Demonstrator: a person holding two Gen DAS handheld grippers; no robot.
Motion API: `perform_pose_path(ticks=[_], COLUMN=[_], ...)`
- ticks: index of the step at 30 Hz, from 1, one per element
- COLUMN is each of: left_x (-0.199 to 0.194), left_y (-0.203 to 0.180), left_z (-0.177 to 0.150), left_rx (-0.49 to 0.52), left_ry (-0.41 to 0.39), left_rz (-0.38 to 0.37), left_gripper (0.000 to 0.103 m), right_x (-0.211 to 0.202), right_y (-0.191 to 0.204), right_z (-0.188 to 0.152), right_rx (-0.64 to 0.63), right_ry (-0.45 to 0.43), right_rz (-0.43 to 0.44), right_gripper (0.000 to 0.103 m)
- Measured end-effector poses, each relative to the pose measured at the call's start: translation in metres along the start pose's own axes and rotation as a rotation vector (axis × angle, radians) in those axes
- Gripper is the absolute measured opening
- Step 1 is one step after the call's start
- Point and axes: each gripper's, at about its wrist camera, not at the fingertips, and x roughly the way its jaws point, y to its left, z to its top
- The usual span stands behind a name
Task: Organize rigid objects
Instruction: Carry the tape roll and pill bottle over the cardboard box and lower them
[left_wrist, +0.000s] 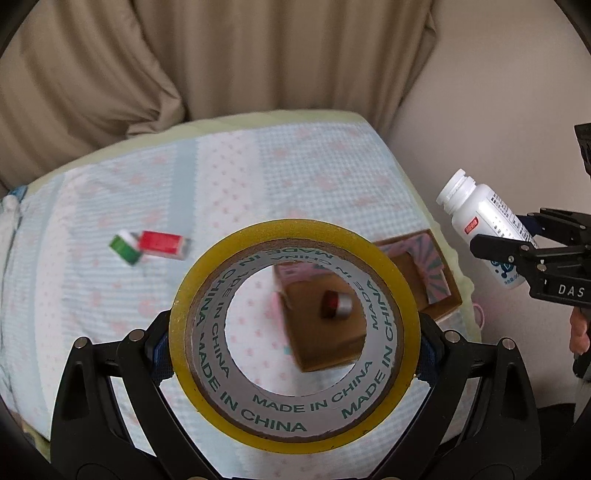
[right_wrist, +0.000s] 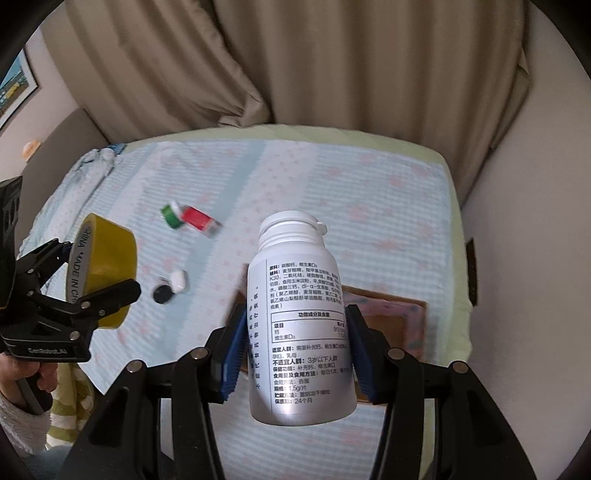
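Observation:
My left gripper (left_wrist: 295, 354) is shut on a yellow tape roll (left_wrist: 295, 432), held above the cloth-covered table (left_wrist: 258, 177); it also shows in the right wrist view (right_wrist: 103, 273). My right gripper (right_wrist: 295, 350) is shut on a white pill bottle (right_wrist: 299, 332), seen in the left wrist view (left_wrist: 484, 218) off the table's right edge. An open cardboard box (left_wrist: 439, 273) lies on the table with a small red and silver cylinder (left_wrist: 338, 303) inside. A red box (left_wrist: 162, 243) and green and white roll (left_wrist: 125, 247) lie on the left.
A white earbud case (right_wrist: 179, 280) and a black round lid (right_wrist: 162, 293) lie on the cloth. Beige curtains (right_wrist: 332, 66) hang behind the table. A wall stands to the right. A framed picture (right_wrist: 14, 88) hangs far left.

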Motion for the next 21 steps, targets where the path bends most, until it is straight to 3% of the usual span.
perform_pose_path(ticks=[13,21], left_x=[0.138,0.228], left_y=[-0.077,-0.118], left_z=[-0.001,-0.03], left_rx=[0.136,0.29], left_ry=[0.183,0.329], left_rz=[-0.032,-0.059], left_gripper=[0.096,0.096], right_x=[0.094,0.155], right_y=[-0.095,-0.127], right_z=[-0.043,-0.07], right_rx=[0.139,0.26], right_ry=[0.144,0.226], right_rz=[-0.028,-0.065], right_gripper=[0.047,0.047])
